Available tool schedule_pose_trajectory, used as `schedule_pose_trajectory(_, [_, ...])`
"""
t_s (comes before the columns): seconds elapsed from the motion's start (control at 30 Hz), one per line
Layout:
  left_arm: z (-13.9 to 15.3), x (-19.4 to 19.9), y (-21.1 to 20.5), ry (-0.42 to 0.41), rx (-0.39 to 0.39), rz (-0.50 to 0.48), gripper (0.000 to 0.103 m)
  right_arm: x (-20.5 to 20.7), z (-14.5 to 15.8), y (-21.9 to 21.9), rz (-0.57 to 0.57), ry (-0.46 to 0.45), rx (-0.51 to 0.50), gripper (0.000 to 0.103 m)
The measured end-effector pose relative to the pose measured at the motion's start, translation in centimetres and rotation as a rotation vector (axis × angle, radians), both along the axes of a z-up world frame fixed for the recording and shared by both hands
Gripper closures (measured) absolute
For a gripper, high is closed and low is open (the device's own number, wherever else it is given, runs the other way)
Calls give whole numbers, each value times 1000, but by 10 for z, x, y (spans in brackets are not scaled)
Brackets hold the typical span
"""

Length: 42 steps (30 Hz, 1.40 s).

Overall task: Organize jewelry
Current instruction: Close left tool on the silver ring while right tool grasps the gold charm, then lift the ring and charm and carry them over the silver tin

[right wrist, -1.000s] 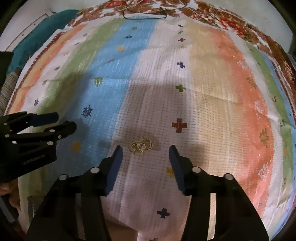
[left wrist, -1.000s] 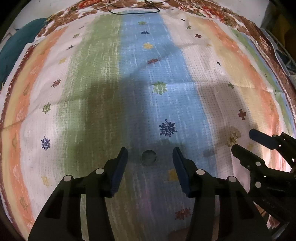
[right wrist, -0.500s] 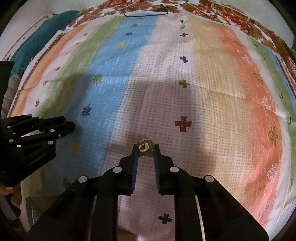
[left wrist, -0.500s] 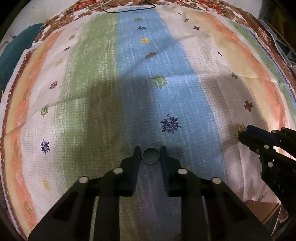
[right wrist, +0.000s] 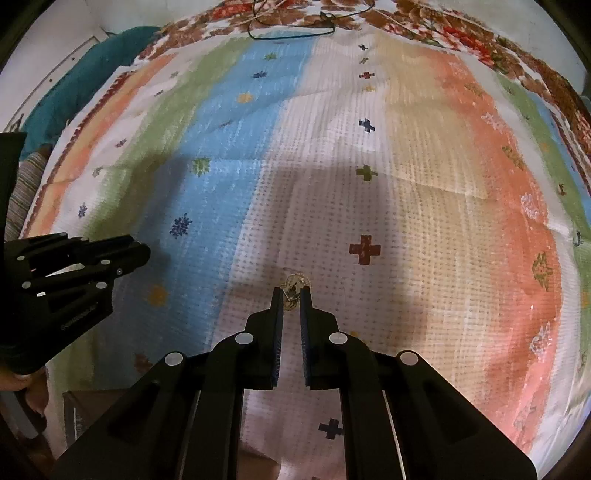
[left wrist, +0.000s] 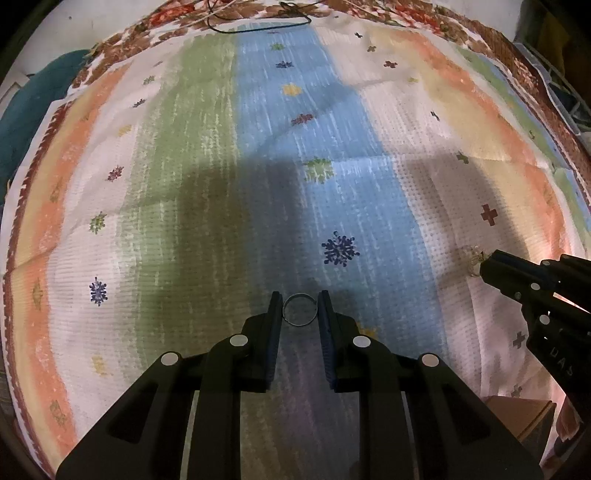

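A thin silver ring (left wrist: 300,310) sits between the fingertips of my left gripper (left wrist: 300,307), which is shut on it, just above the striped cloth (left wrist: 258,184). My right gripper (right wrist: 291,295) is shut on a small gold jewelry cluster (right wrist: 293,286) with little hoops, at the cloth's white stripe. In the left wrist view the right gripper (left wrist: 484,267) comes in from the right with the gold cluster (left wrist: 472,258) at its tip. In the right wrist view the left gripper (right wrist: 142,251) shows at the left edge.
The striped cloth (right wrist: 406,184) with small cross and flower motifs covers the surface. A dark cord (left wrist: 258,22) lies at the far edge. A teal fabric (right wrist: 74,85) lies beyond the cloth's left side. A cardboard box corner (left wrist: 517,413) shows at lower right.
Both grippers went from open to shut: the left closed on the silver ring, the right closed on the gold cluster. Both now sit slightly higher over the cloth.
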<state>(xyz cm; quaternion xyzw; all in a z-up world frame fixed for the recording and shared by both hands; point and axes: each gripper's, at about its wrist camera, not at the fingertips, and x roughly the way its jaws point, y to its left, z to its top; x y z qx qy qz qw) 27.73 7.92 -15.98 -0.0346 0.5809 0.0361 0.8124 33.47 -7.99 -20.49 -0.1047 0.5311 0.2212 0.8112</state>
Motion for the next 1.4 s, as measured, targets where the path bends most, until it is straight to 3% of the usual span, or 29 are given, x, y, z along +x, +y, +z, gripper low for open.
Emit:
schedule_pose_trajectory(0.87, [48,-28,-13,-89,-16,-3,84,-32,41,-12,-14,-65,54,93])
schedule_pose_trajectory(1.4, [93,-60,-29,-189,-56,-36,84,-69,86,-16,4,-220,41,93])
